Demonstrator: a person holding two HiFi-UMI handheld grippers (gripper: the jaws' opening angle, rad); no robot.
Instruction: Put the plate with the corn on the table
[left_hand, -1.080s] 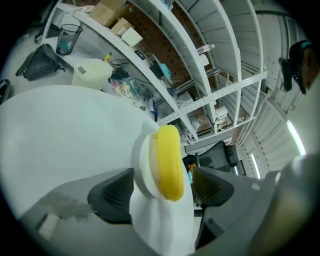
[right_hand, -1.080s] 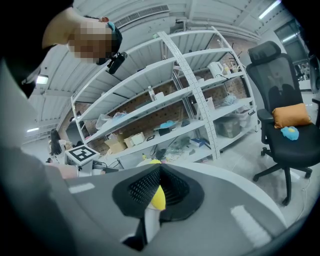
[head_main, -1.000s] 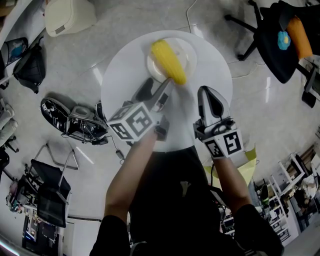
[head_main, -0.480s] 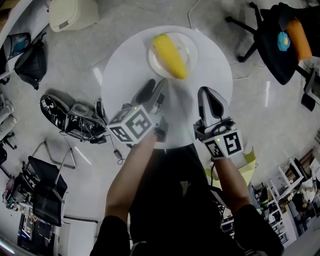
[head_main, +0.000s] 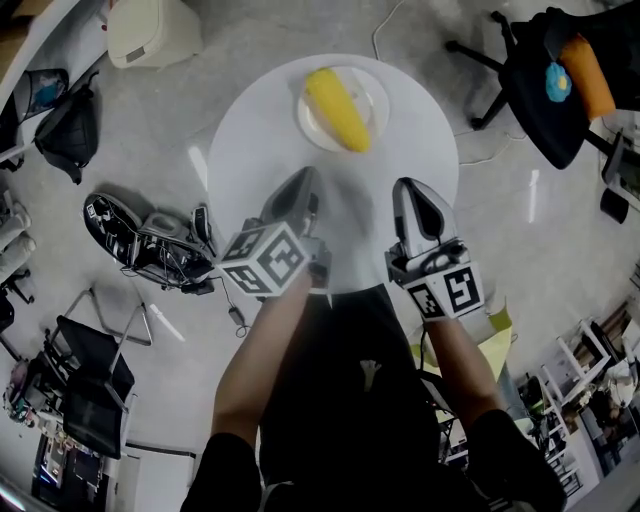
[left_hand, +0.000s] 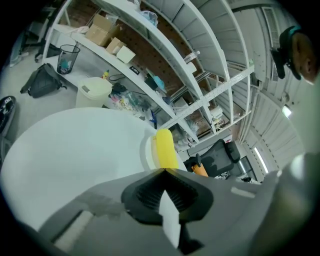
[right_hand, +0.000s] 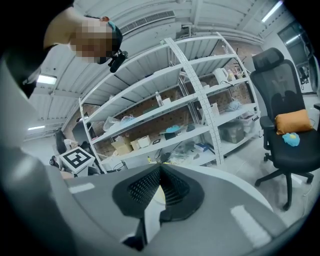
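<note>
A yellow corn cob (head_main: 336, 95) lies on a white plate (head_main: 378, 92), which rests on the far side of the round white table (head_main: 250, 140). My left gripper (head_main: 303, 182) hovers over the table's middle, short of the plate, shut with nothing between its jaws. In the left gripper view the corn (left_hand: 165, 149) and plate (left_hand: 146, 152) sit just beyond the closed tips of the left gripper (left_hand: 164, 171). My right gripper (head_main: 411, 190) hangs beside it over the table's right half, also shut and empty; the right gripper (right_hand: 161, 166) shows its jaws meeting.
An office chair (head_main: 560, 70) with an orange cushion stands at the far right. Shoes and bags (head_main: 140, 240) lie on the floor to the left, and a cream bin (head_main: 150, 30) sits beyond them. Loaded shelves (right_hand: 165, 115) line the wall.
My left gripper has drawn back from the plate's edge toward the person and its jaws have closed. The plate with the corn stays on the table. The right gripper has barely moved.
</note>
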